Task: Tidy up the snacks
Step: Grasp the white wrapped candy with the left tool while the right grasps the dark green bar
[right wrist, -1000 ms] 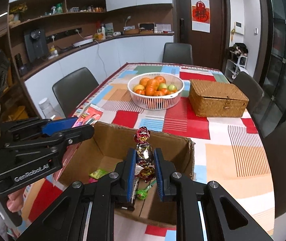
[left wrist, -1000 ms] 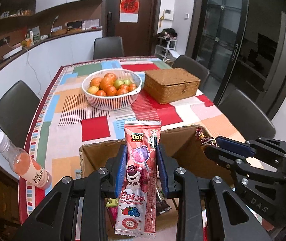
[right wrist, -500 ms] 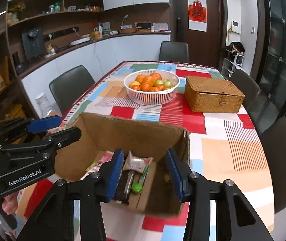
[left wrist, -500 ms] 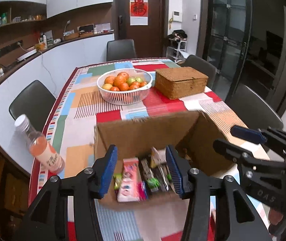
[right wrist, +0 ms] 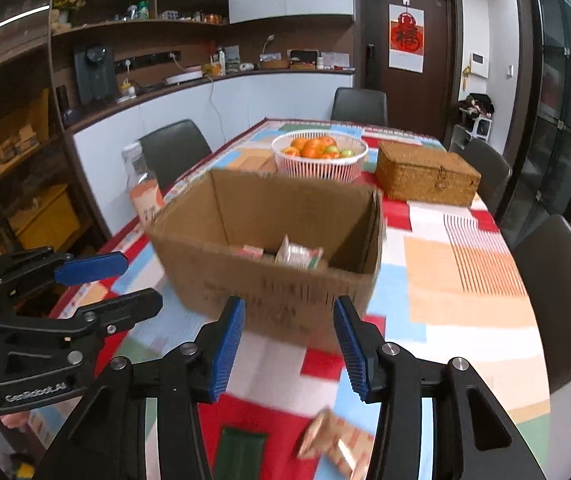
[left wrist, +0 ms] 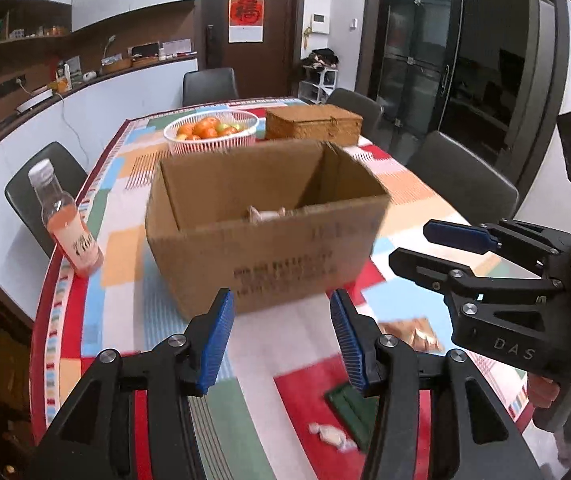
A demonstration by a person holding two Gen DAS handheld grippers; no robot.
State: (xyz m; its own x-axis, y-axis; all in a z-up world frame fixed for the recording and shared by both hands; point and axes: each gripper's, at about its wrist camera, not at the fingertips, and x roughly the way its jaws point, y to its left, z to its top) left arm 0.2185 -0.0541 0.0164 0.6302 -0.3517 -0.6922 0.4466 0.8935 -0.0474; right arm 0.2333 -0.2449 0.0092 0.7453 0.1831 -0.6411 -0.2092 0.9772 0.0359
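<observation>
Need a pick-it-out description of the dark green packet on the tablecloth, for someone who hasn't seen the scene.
Start at the open cardboard box on the patchwork tablecloth. On the cloth in front of it lie three loose snacks. The dark green packet is the flat rectangle, between a shiny copper-coloured bag and a small white wrapped candy; it is the only green one.

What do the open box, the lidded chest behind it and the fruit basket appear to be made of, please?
Box: matte brown corrugated cardboard, printed side, folded corners. Chest: woven wicker or rattan, going by its plaited texture. Fruit basket: probably white plastic, thin slatted ribs.
</observation>
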